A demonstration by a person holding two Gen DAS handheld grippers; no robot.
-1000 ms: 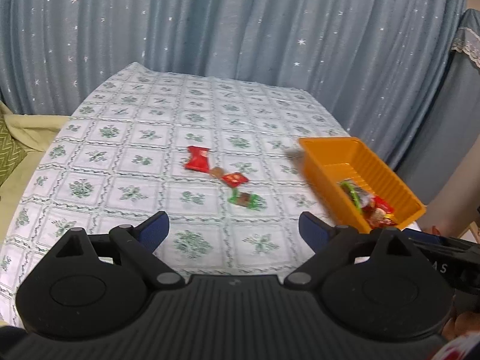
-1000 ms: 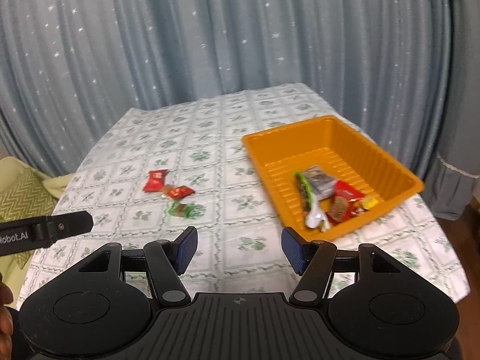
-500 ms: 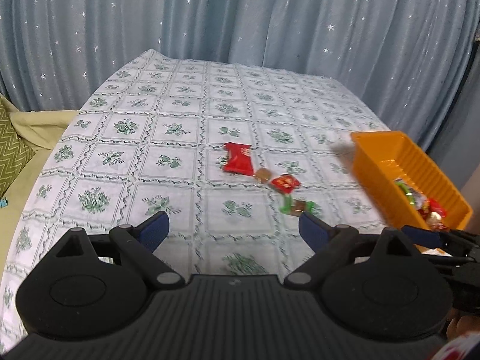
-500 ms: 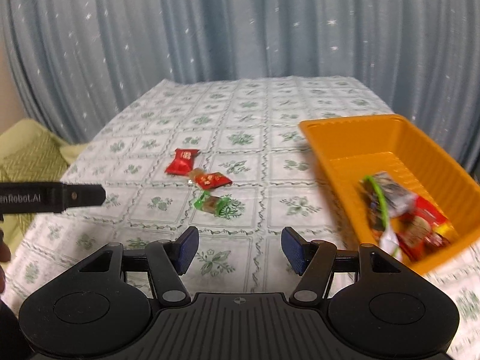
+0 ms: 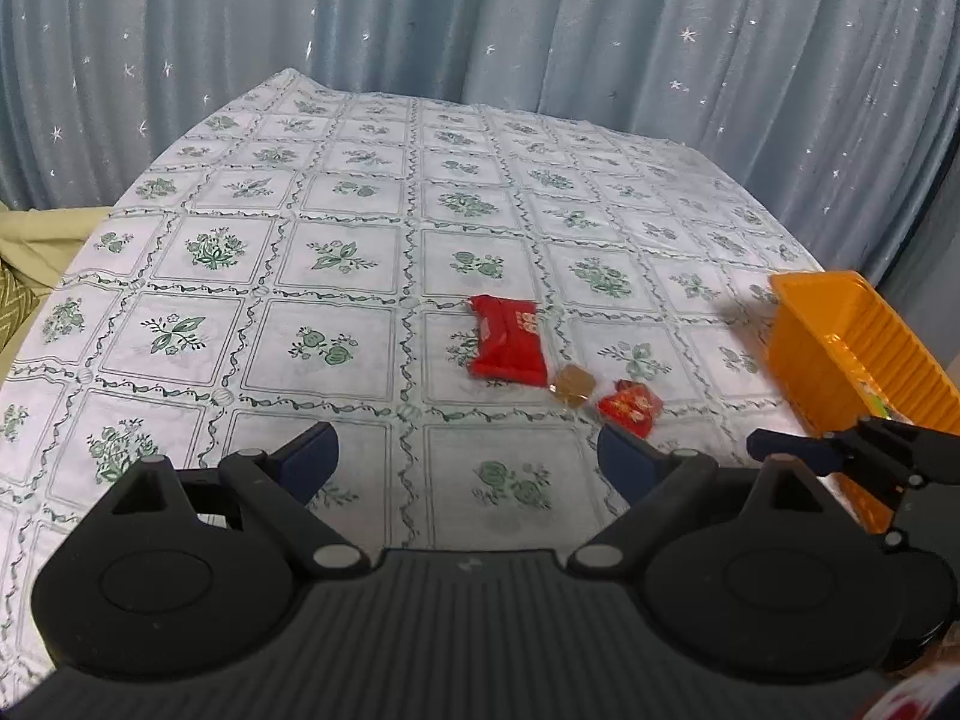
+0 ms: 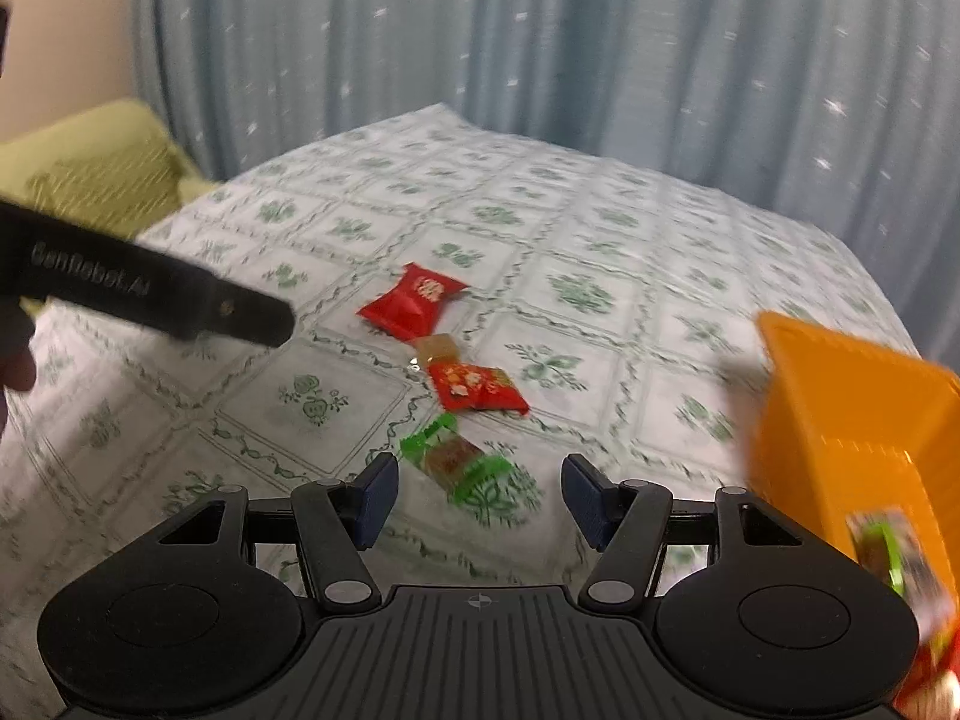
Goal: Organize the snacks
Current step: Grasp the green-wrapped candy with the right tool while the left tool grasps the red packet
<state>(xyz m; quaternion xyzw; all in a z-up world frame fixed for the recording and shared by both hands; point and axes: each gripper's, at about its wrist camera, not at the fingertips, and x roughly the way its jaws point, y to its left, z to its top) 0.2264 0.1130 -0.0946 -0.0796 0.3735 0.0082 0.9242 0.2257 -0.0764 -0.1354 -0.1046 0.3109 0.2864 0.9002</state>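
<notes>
Now, going left to right in the right wrist view, the left gripper (image 6: pixel 264 324) is seen as a dark bar above the desk (image 6: pixel 600 240), well left of the snacks. A red packet (image 6: pixel 413 300), a brown sweet (image 6: pixel 437 349), a second red packet (image 6: pixel 477 387) and a green sweet (image 6: pixel 453 459) are laid in a line running toward the right gripper (image 6: pixel 477 504). Its fingers (image 6: pixel 375 498) are held apart and have just been closing slightly, with nothing gripped; the green sweet is found just ahead of the gap, nearer the left finger. An orange tray (image 6: pixel 840 396) with wrapped snacks is set at the far right. The left gripper's fingers (image 5: pixel 312 459) are spread wide and empty.
</notes>
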